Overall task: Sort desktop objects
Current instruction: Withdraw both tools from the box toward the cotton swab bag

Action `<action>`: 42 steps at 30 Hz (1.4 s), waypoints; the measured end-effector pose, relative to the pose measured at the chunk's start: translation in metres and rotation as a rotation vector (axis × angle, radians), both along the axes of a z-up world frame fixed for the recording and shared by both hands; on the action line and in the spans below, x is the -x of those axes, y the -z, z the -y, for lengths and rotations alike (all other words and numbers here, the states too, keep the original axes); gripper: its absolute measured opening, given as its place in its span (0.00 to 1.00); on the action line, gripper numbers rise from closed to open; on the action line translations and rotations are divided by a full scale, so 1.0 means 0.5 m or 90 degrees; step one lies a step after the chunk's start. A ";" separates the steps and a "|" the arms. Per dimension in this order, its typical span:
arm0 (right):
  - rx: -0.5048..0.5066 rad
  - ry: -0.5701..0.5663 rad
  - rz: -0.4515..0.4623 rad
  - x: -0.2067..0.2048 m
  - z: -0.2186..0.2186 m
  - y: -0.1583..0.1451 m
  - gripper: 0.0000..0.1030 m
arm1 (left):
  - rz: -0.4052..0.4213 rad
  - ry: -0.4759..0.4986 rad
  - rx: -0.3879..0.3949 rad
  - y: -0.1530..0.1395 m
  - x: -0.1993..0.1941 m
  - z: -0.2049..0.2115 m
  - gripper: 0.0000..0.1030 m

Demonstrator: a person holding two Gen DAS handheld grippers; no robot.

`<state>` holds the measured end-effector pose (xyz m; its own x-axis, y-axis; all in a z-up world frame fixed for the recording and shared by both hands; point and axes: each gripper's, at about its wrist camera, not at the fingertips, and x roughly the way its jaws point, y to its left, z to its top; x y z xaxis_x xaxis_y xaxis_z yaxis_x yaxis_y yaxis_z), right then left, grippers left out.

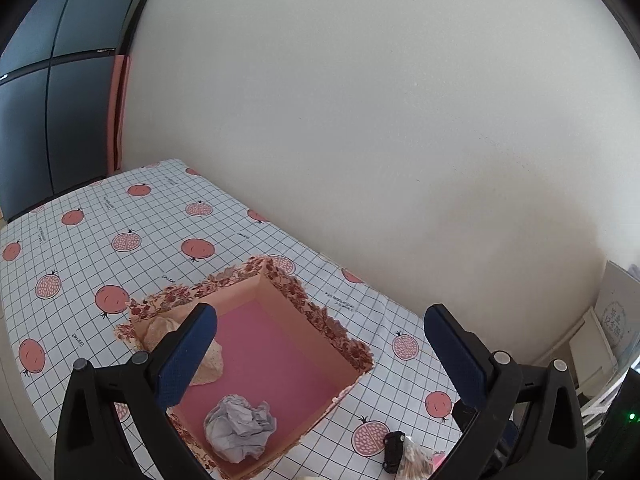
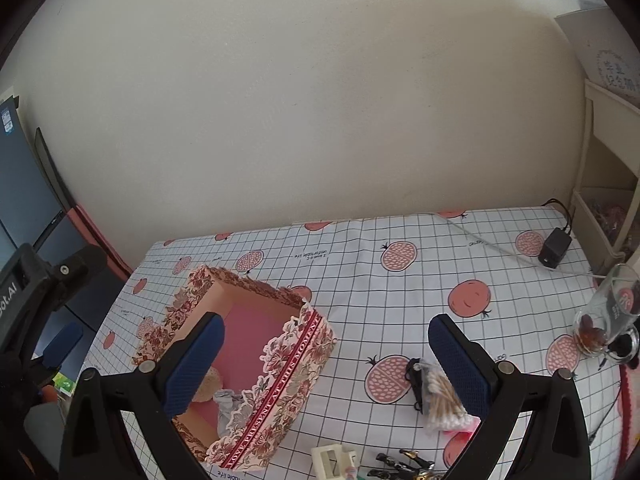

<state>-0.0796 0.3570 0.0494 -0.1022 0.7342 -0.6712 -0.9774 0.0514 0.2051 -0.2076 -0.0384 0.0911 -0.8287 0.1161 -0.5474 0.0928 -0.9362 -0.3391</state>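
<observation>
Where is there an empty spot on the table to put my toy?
The widest bare cloth lies between the floral box, the wall, and the black adapter. More bare cloth lies left of the box in the left wrist view. It is crowded by the near edge: cotton swabs, black clip, and glass at right.

The floral box [image 2: 256,356] stands open-topped near the bench's [image 2: 400,300] left edge, its pink floor mostly bare; a crumpled paper ball [image 1: 239,426] and a cream lace piece [image 1: 208,360] fill two corners. Between box and wall the cloth lies clear. A cotton-swab bag [image 2: 442,400], a black clip [image 2: 414,380], a glass [image 2: 606,316] and a black adapter [image 2: 554,246] crowd the right edge.
</observation>
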 end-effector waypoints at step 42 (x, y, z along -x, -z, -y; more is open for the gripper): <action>0.193 0.123 -0.038 -0.256 -0.015 0.181 1.00 | 0.335 0.246 0.067 0.274 0.040 -0.231 1.00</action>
<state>0.0482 0.3644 -0.0410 -0.0269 0.5120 -0.8585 -0.9302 0.3018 0.2091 -0.2275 0.0771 -0.0460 -0.3570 0.2755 -0.8925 -0.1277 -0.9609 -0.2455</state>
